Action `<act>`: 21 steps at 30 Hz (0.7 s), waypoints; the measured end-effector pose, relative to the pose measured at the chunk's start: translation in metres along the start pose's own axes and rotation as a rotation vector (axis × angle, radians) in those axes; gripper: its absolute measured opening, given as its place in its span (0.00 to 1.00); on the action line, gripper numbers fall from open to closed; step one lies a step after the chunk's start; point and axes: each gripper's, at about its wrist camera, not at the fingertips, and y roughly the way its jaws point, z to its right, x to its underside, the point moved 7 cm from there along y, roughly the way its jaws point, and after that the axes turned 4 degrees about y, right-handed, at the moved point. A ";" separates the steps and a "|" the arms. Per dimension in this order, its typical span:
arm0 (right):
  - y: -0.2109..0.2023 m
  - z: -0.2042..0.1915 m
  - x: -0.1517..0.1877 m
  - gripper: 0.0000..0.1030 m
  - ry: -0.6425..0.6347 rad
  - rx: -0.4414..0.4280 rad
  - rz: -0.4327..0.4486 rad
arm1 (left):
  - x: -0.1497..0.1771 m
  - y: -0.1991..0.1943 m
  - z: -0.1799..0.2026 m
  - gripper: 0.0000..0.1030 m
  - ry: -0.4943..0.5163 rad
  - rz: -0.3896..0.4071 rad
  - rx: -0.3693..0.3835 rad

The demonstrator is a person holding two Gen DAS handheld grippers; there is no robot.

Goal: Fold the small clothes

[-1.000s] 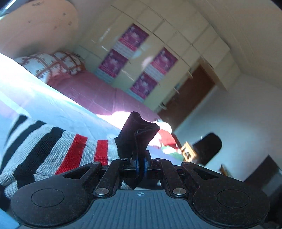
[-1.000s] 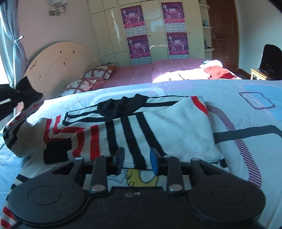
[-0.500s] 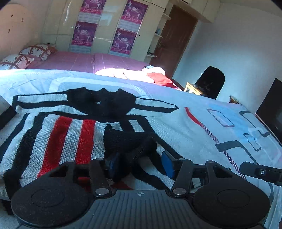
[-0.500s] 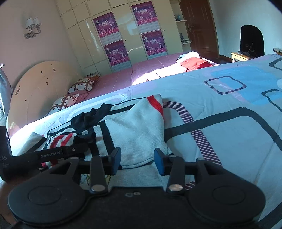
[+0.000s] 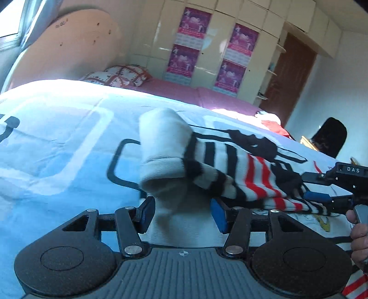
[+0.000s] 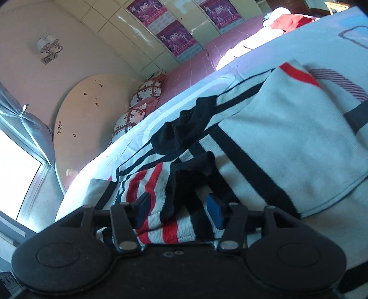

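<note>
A white knit sweater [image 6: 287, 138] with black and red stripes and a black collar [image 6: 184, 128] lies on the pale blue bedcover [image 5: 57, 142]. Its striped sleeve [image 6: 149, 184] is folded across the body. My left gripper [image 5: 182, 215] is open at the sweater's [image 5: 230, 170] bulging white left fold, with white fabric between the pads but not pinched. My right gripper [image 6: 179, 211] straddles the sleeve's black cuff; its jaws are opening and do not press on it. In the left wrist view the right gripper [image 5: 319, 195] shows at the right with a person's hand [image 5: 357, 230].
Patterned pillows [image 5: 119, 73] and a rounded headboard [image 5: 69, 46] lie beyond the bedcover. A pink bed carries a pile of red and white clothes [image 6: 292, 20]. Wardrobe doors with posters [image 5: 191, 43], a brown door [image 5: 294, 76] and a black chair [image 5: 329, 138] stand behind.
My left gripper let go of the black cuff it held up, laid the sleeve across the sweater, and moved to the left fold. My right gripper tilted, widened and came over the cuff.
</note>
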 end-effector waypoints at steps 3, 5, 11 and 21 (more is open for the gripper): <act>0.014 -0.003 -0.002 0.25 -0.035 0.049 -0.008 | -0.006 0.021 -0.016 0.51 -0.006 -0.004 -0.012; 0.018 -0.006 -0.003 0.08 -0.078 0.099 -0.006 | -0.006 0.040 -0.017 0.51 0.025 -0.040 -0.026; -0.019 -0.039 -0.026 0.06 -0.300 0.118 0.162 | -0.005 0.055 -0.013 0.51 0.102 -0.028 -0.061; -0.047 0.014 -0.027 0.06 -0.297 0.212 0.179 | -0.003 0.050 -0.015 0.51 0.085 -0.015 -0.051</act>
